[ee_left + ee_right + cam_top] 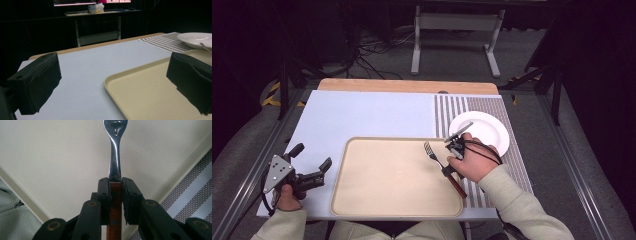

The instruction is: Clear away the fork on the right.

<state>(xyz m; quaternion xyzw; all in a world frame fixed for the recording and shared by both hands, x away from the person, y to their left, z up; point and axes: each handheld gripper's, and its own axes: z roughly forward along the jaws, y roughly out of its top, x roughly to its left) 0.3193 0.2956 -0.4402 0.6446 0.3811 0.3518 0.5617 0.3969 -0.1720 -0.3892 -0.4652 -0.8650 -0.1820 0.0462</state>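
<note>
**Hand-held gripper clamped on the fork's wooden handle**

Your right hand-held gripper (pixel 115 202) has its jaws drawn in tight on the wooden-handled, steel-tined fork (pixel 115 170), with the pads pressing the brown handle from both sides just behind the point where metal meets wood. In the high view the fork (pixel 435 157) lies over the 3 o'clock part of the beige rectangular plastic tray (pixel 362 200), tines pointing toward 11 o'clock and the handle trailing toward 5 o'clock under your hand; whether the tines touch the tray floor I cannot tell.

Expect a light, rigid thing. The polished neck looks slippery, so the wood is the better place to hold, and you already have it there. Gripped this near the neck, it will probably balance well, though a sideways knock could swivel it between the pads.

The round white ceramic plate (pixel 484 129) sits at 1 o'clock of the fork on the grey striped placemat (pixel 447 112), close beside your hand; it is fragile, so mind the steel near it.

Your left hand-held gripper (pixel 309 167) rests at 9 o'clock of the tray on the pale blue surface (pixel 362 115), jaws spread wide, holding nothing.
</note>
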